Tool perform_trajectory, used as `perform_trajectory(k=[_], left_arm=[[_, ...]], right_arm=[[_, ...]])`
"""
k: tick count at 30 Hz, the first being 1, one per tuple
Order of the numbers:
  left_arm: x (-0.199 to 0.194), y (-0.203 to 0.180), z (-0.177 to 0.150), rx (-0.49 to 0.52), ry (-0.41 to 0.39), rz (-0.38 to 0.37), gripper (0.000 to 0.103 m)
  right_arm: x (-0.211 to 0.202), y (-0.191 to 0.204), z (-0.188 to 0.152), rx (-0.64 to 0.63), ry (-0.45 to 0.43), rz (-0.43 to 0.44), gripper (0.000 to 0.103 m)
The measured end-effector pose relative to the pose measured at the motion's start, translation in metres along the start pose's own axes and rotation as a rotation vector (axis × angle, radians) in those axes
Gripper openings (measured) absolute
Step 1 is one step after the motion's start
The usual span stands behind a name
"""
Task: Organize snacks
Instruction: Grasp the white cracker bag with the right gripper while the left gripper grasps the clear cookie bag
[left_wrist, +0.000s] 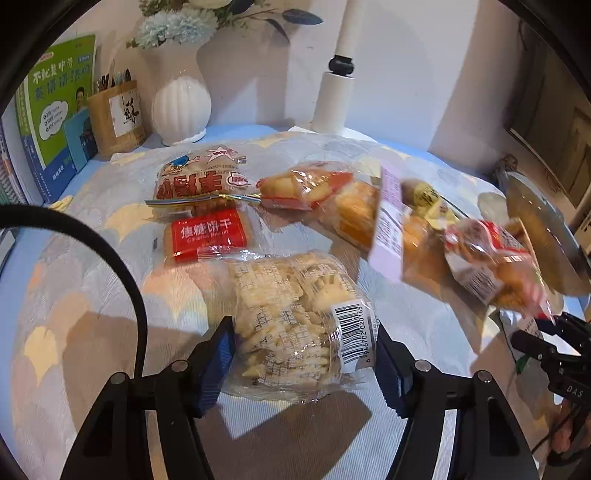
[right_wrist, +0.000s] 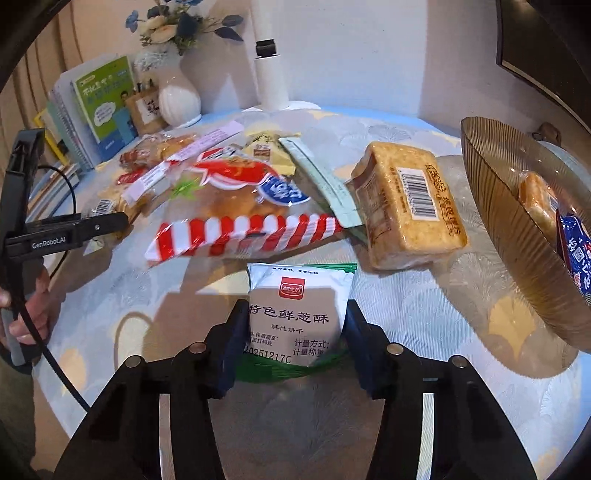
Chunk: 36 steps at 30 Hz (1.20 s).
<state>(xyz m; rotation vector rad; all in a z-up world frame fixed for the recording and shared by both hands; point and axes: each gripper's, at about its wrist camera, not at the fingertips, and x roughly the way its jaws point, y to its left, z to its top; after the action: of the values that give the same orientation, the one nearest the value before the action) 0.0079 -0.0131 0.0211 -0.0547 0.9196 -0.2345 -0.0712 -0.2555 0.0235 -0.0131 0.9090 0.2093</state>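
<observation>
Snacks lie scattered over the patterned cloth on the table, most of them left of the ribbed brown bowl, which I take as the landmark; it already holds a biscuit pack and a blue packet.

Just left of the bowl is the toast slab pack, the largest solid piece: blocky and fairly stiff, though probably crumbly, so it is best gripped across its short sides.

Further left of the bowl lies the red-striped bag, puffed and slippery, its contents likely fragile. I would take it by the crimped striped seam.

The clear bag of small biscuits is farthest from the bowl, light and loose, its film apt to slide. The left claw is spread around it, one pad at each side, not visibly pressing in. A hold across the middle should do, provided the squeeze is gentle.

Below and to the left of the bowl, the white scallion-crisp pouch sits between the pads of the right claw. They lie close against both its edges, but I cannot tell whether they actually pinch it. It looks light, air-cushioned and brittle inside.

The small red caramel biscuit pack lies flat beyond the clear bag, thin and snappable, so it should be lifted by an edge
</observation>
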Motion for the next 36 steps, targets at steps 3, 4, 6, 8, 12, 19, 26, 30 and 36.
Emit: perform_trajectory(k=[3, 4, 6, 8, 12, 19, 26, 30, 36], left_arm=[[-0.016, -0.004, -0.012, 0.017, -0.016, -0.019, 0.066], [-0.021, -0.006, -0.015, 0.018, -0.020, -0.029, 0.066], [-0.032, -0.011, -0.021, 0.023, -0.028, -0.050, 0.066], [-0.042, -0.020, -0.024, 0.043, -0.046, -0.059, 0.066], [-0.063, -0.046, -0.020, 0.094, -0.091, -0.083, 0.066], [-0.093, -0.114, 0.019, 0.228, -0.178, -0.145, 0.066], [-0.099, -0.220, 0.075, 0.378, -0.203, -0.300, 0.066], [-0.070, -0.275, 0.104, 0.413, -0.142, -0.370, 0.066], [-0.024, -0.322, 0.127, 0.415, -0.057, -0.408, 0.066]], right_arm=[[-0.013, 0.000, -0.013, 0.032, 0.001, 0.045, 0.049], [-0.017, -0.001, -0.017, 0.040, -0.002, 0.054, 0.049], [-0.030, -0.006, -0.028, 0.071, -0.013, 0.067, 0.049], [-0.040, -0.010, -0.035, 0.091, -0.020, 0.056, 0.049], [-0.066, -0.020, -0.041, 0.123, -0.060, 0.032, 0.049], [-0.127, -0.050, -0.037, 0.174, -0.179, -0.054, 0.049], [-0.169, -0.126, -0.014, 0.345, -0.289, -0.139, 0.050], [-0.166, -0.160, -0.004, 0.409, -0.277, -0.110, 0.050], [-0.141, -0.182, 0.005, 0.439, -0.220, -0.101, 0.050]])
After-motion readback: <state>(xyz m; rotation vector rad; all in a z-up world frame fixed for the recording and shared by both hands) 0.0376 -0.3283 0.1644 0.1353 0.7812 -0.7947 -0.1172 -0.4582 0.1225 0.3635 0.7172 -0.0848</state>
